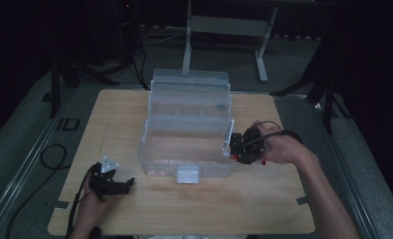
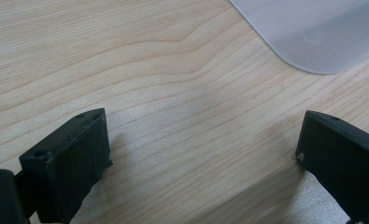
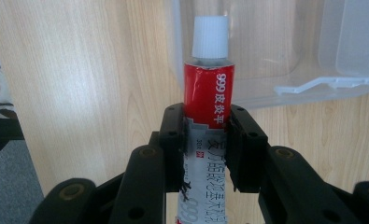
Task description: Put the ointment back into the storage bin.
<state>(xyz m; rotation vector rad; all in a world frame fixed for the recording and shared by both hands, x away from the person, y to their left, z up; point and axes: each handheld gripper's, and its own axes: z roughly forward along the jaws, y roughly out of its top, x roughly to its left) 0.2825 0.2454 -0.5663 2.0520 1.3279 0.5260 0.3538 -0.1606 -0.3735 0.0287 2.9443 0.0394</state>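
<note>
A clear plastic storage box stands open in the middle of the wooden table, its tiered trays stepped back. My right gripper is at the box's right front corner, shut on a red and white tube with a white cap. The cap points at the box's rim. My left gripper rests low over the table's front left, left of the box, open and holding nothing. Its black jaws stand wide apart around bare wood, with a rounded corner of the box just ahead.
A white latch sits on the box's front wall. A black cable loops on the grey floor to the left. Metal desk legs and dark stands rise behind the table. Bare wood lies in front of the box.
</note>
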